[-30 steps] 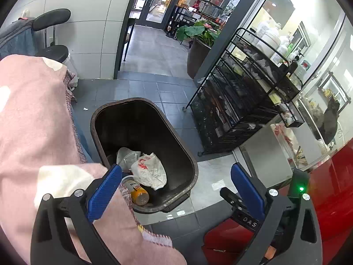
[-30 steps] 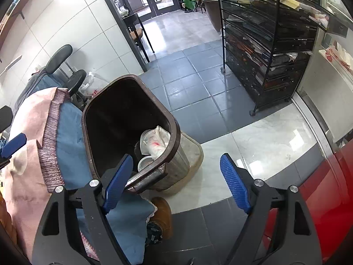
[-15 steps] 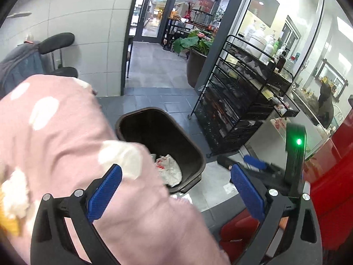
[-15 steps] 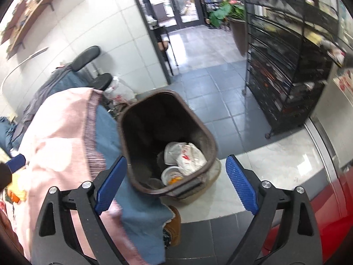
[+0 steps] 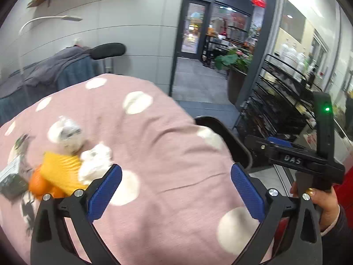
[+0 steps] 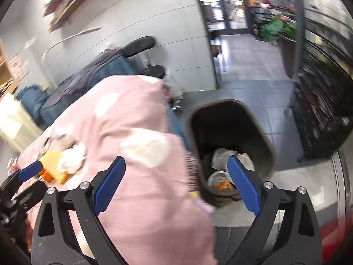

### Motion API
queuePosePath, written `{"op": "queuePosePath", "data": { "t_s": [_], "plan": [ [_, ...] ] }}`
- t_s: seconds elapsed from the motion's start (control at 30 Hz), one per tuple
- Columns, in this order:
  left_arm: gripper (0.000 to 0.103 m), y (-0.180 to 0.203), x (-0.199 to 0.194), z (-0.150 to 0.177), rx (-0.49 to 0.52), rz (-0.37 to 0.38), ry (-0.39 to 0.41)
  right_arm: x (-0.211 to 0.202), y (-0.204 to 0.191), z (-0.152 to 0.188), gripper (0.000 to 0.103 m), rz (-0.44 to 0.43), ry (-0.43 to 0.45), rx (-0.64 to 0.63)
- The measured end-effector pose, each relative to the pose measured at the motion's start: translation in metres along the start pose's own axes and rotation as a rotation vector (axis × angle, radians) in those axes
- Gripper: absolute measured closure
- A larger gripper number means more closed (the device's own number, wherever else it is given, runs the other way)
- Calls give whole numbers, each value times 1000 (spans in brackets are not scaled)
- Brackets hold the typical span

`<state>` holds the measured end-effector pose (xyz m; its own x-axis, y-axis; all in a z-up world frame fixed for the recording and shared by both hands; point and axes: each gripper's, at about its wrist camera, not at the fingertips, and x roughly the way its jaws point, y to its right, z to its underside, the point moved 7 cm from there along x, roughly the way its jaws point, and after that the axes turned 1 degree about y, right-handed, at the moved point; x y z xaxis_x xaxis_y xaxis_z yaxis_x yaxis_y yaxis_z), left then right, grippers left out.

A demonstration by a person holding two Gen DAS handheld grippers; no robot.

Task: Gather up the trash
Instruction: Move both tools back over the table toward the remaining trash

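Left wrist view: my left gripper (image 5: 176, 190) has lifted away from the trash bin (image 5: 229, 137) and now hangs over the pink dotted cloth (image 5: 158, 145), jaws wide apart, nothing between them. The bin, earlier dead ahead, is now only a dark rim ahead and right of the gripper, mostly hidden by the cloth. Remaining trash sits ahead-left of the gripper: white crumpled tissue (image 5: 94, 161), yellow wrapper (image 5: 59, 170), a knotted plastic bag (image 5: 66, 132), orange bits, blurred. The right gripper (image 5: 280, 145) shows to the right, held by a hand (image 5: 320, 201). Right wrist view: right gripper (image 6: 176, 185) spread wide, empty, jaws finished widening; bin just ahead-right, cups and bags inside. The last drop looks done; I judge the next job is fetching the pile left of this gripper.
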<state>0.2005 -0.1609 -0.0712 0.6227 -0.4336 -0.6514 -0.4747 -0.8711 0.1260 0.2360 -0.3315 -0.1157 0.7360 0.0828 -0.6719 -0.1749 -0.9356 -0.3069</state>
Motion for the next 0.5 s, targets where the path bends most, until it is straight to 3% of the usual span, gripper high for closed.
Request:
{"op": "queuePosePath", "data": {
  "t_s": [0.27, 0.5],
  "plan": [
    [6, -77, -24, 27, -135, -115, 7, 13, -83, 4, 11, -122, -55, -156],
    [8, -140, -43, 48, -255, -166, -3, 20, -145, 15, 11, -187, -86, -307]
  ]
}}
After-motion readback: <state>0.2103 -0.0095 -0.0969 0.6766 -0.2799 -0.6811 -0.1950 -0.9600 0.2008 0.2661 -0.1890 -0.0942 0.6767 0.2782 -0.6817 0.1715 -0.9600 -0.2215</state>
